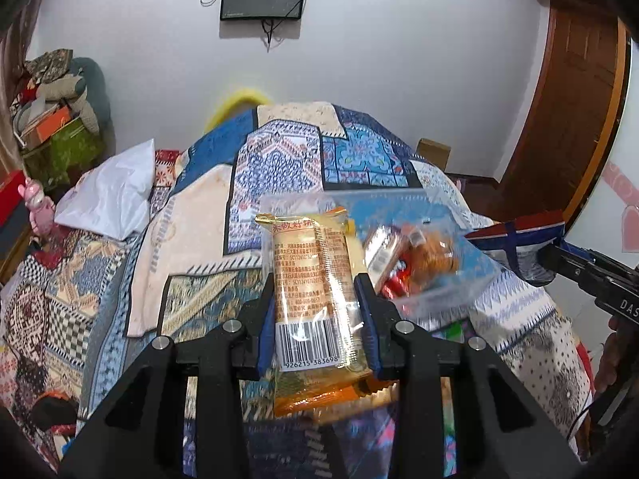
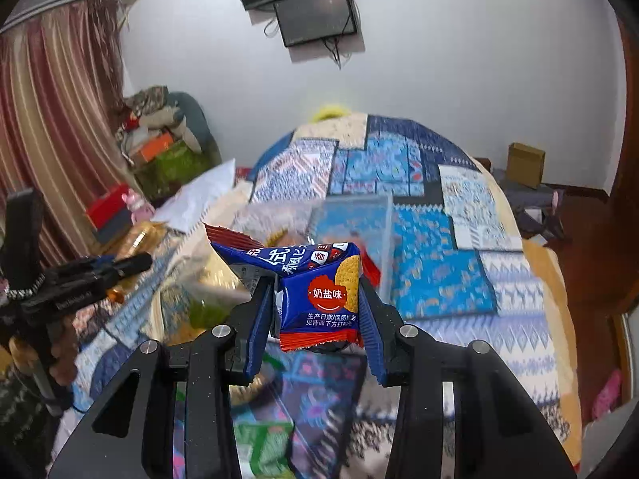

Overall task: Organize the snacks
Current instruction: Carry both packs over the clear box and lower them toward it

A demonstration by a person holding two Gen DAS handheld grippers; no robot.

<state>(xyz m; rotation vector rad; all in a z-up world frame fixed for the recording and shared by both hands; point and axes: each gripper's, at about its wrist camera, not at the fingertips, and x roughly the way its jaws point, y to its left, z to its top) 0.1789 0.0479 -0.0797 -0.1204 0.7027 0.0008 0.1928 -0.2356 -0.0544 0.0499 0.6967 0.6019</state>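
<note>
A yellow-orange snack packet (image 1: 311, 279) with a barcode stands upright between the pads of my left gripper (image 1: 315, 285), which is shut on it above the bed. Behind it lies a clear plastic container (image 1: 415, 219) holding several small wrapped snacks (image 1: 415, 255). A blue cracker packet (image 2: 319, 299) with red ends is pinched in my right gripper (image 2: 317, 291), which is shut on it. The clear container (image 2: 351, 219) sits just beyond it. Each gripper shows in the other's view: the right gripper (image 1: 559, 255) at the right edge, the left gripper (image 2: 135, 263) at the left.
A patchwork quilt (image 1: 287, 159) covers the bed. A white plastic bag (image 1: 112, 195) lies at its left, with piled boxes and cloth (image 1: 60, 119) behind. A green packet (image 2: 263, 447) lies below my right gripper. A cardboard box (image 2: 525, 163) stands on the floor at the right.
</note>
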